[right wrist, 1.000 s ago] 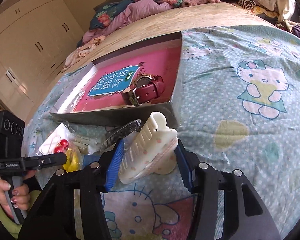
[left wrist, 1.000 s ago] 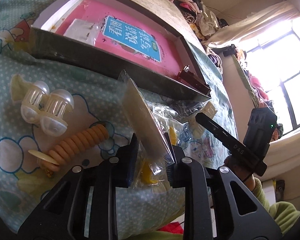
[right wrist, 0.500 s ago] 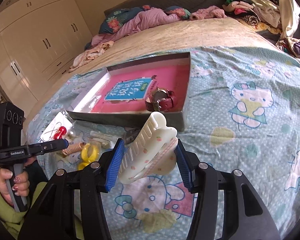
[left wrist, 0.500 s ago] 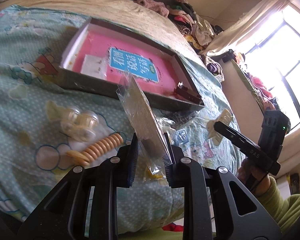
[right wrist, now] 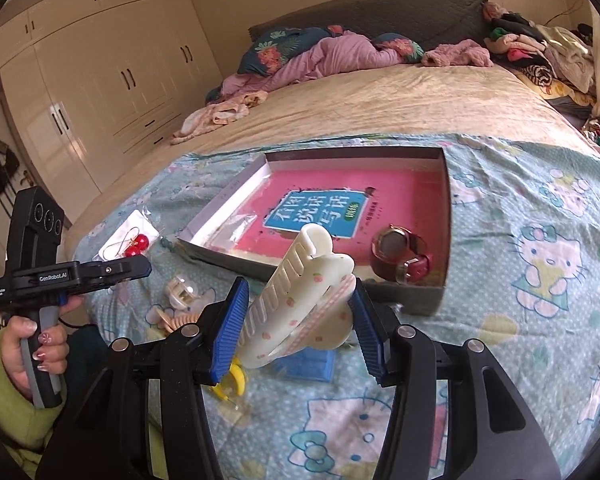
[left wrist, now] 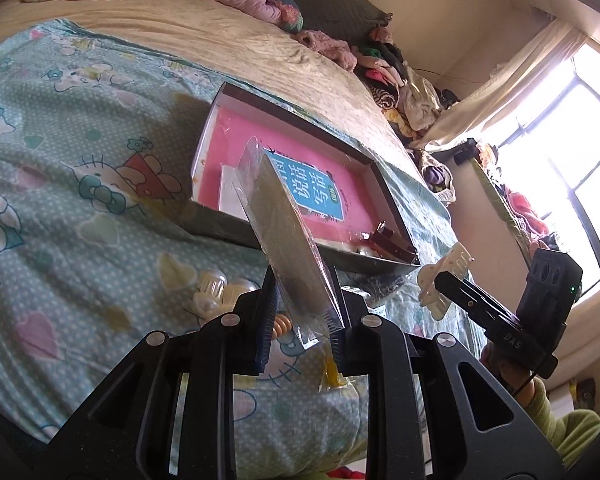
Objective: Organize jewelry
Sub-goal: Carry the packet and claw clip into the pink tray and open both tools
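Left gripper (left wrist: 306, 320) pinched tight on a clear plastic packet (left wrist: 284, 232), packet sticking up and away from the fingertips, tilted left, lifted clear of the bedspread (left wrist: 60, 208). Yellow bit in crinkled plastic (left wrist: 332, 374) hanging just below the right finger. Beyond the packet tip: shallow cardboard box (left wrist: 384, 184), pink book with blue label (left wrist: 320, 196) lying flat inside, small white card (left wrist: 230, 196) in the near-left corner, dark red watch (left wrist: 392, 240) in the near-right corner. Just left of the left finger, on the bedspread: clear bead-like hair clips (left wrist: 220, 286), beige spiral hair tie (left wrist: 281, 325) partly hidden behind the finger. Right gripper (right wrist: 296, 320) clamped on a cream claw hair clip (right wrist: 300, 300) with small pink prints, clip angled up and left between the blue pads (right wrist: 230, 328), held above the bedspread. Ahead of it the same box (right wrist: 440, 292), watch (right wrist: 400, 256) in its near-right corner, book label (right wrist: 320, 216) at centre. Under the gripper: blue item (right wrist: 312, 364), yellow piece (right wrist: 236, 380) by the left pad. Far left: red cherry earrings on a white card (right wrist: 130, 236), clear clips (right wrist: 182, 292) nearer. Left gripper also seen at left edge, gripped by a hand (right wrist: 32, 344) in a green sleeve (right wrist: 0, 400); from the left view, right gripper (left wrist: 452, 280) off to the right with the claw clip (left wrist: 448, 268) at its tip.
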Demonstrator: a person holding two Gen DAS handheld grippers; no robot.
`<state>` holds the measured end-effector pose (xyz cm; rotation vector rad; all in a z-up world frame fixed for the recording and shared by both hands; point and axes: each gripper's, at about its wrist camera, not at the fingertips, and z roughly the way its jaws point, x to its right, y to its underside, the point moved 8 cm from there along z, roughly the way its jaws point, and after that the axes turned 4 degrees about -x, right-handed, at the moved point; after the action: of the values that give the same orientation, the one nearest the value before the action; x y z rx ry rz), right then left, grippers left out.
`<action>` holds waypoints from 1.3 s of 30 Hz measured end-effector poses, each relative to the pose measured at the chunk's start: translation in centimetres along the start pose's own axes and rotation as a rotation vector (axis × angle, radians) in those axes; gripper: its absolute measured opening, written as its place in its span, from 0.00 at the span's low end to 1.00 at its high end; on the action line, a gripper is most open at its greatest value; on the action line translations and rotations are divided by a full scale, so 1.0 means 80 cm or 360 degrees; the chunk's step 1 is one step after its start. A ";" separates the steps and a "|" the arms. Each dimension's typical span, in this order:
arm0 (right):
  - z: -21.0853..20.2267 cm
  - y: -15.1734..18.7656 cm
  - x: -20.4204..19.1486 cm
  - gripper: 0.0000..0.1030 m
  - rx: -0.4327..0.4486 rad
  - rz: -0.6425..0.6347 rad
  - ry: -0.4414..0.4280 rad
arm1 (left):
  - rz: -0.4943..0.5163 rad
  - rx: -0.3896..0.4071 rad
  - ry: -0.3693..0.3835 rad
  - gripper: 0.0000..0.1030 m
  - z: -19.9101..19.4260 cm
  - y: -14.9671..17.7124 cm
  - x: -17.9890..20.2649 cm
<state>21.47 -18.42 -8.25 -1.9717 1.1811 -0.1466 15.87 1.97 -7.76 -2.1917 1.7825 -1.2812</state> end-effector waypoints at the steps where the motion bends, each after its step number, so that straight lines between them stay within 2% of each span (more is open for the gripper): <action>1: 0.002 -0.002 -0.003 0.48 0.0003 -0.0006 0.0000 | -0.0002 -0.0003 0.0003 0.15 0.002 -0.002 0.001; 10: 0.021 -0.034 -0.006 0.48 0.0036 -0.0051 0.0018 | 0.0016 -0.0023 -0.0007 0.15 0.015 -0.021 -0.001; 21: 0.042 -0.071 0.018 0.48 0.0061 -0.0052 0.0103 | 0.0054 -0.0077 -0.0018 0.15 0.047 -0.043 0.005; 34: 0.091 -0.074 0.054 0.48 -0.0041 -0.0018 0.0191 | 0.0100 -0.0236 0.0054 0.15 0.104 -0.056 0.019; 39: 0.107 -0.070 0.059 0.48 -0.0076 -0.0035 0.0220 | 0.0138 -0.0268 0.0032 0.15 0.119 -0.058 0.017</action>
<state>31.96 -15.83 -11.42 -2.0437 1.2616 -0.2721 25.36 -1.80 -10.94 -2.1614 2.0386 -1.1801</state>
